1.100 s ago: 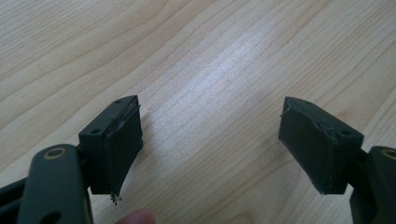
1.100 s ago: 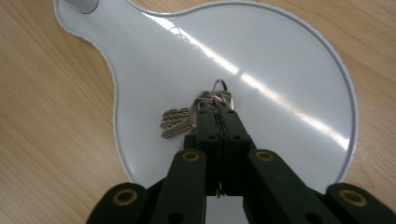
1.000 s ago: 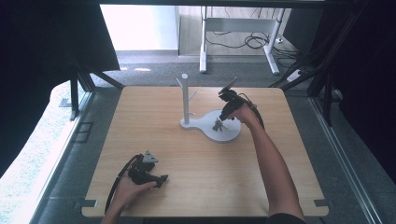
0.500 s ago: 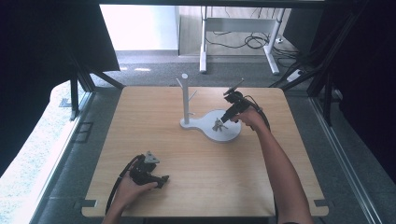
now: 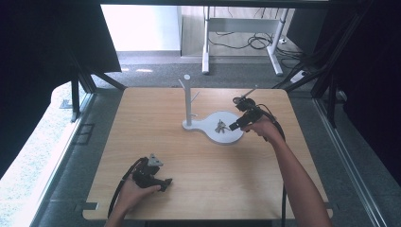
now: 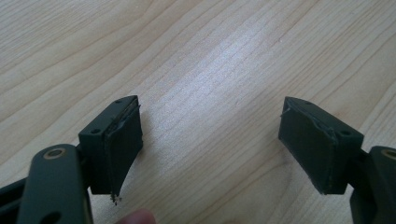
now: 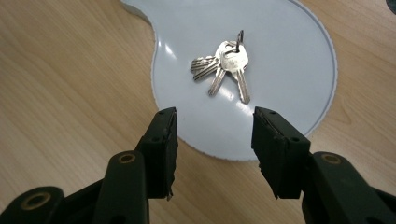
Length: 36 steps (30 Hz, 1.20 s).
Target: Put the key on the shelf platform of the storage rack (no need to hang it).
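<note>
Keys (image 7: 223, 66) mid-base (image 7: 289, 56), seemingly clear margins

No legible text, labels, brands, numbers or signs on any visible surface.

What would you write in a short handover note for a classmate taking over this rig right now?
Left gripper: open, low over bare table near the front edge, holding nothing.
Right gripper: open, empty, at the near rim of the white stand, pointing at the keys.
Keys: a bunch on a ring, lying flat on the stand's base; its post holds nothing.
Done: nothing gripped yet.
Left: probably grasp the keys, perhaps hang them on the post.
</note>
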### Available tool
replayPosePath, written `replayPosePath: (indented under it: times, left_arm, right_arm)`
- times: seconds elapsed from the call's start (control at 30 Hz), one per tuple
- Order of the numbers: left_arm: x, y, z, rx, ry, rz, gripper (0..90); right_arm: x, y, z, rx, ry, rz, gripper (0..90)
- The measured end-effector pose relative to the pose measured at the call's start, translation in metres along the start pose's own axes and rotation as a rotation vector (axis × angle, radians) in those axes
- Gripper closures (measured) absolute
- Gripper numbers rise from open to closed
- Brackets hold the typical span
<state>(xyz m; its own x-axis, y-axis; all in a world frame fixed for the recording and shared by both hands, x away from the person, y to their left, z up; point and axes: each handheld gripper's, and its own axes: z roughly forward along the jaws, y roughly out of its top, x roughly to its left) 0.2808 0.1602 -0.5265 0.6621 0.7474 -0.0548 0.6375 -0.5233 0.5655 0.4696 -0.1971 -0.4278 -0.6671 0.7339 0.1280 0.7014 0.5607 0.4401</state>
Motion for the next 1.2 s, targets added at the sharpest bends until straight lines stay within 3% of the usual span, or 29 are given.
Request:
replayPosePath:
  times: [0.47, 0.53, 0.67, 0.7, 0.77, 0.9, 1.2]
  left_arm:
    - [-0.002, 0.001, 0.002, 0.006, 0.001, 0.004, 21.8]
    - [-0.002, 0.001, 0.002, 0.005, 0.0, 0.006, 21.8]
    - [-0.002, 0.001, 0.002, 0.004, 0.003, 0.01, 21.9]
    - [-0.002, 0.0, 0.002, 0.005, 0.004, 0.007, 21.9]
    - [-0.002, 0.0, 0.002, 0.003, 0.006, 0.007, 21.8]
    - [-0.002, 0.001, 0.002, 0.004, 0.007, 0.01, 21.8]
    - [0.001, 0.001, -0.005, -0.017, 0.025, 0.001, 21.9]
  right_arm:
    - [0.014, -0.062, -0.026, -0.089, 0.024, -0.015, 47.8]
    - [0.017, -0.085, -0.029, -0.121, 0.028, -0.012, 46.9]
    - [0.018, -0.113, -0.027, -0.15, 0.03, -0.001, 46.2]
    - [0.018, -0.113, -0.027, -0.15, 0.03, -0.001, 46.2]
    - [0.017, -0.136, -0.022, -0.155, 0.01, 0.014, 45.9]
    - [0.013, -0.163, -0.016, -0.165, -0.002, 0.045, 45.8]
    - [0.011, -0.193, -0.009, -0.21, 0.01, 0.068, 45.1]
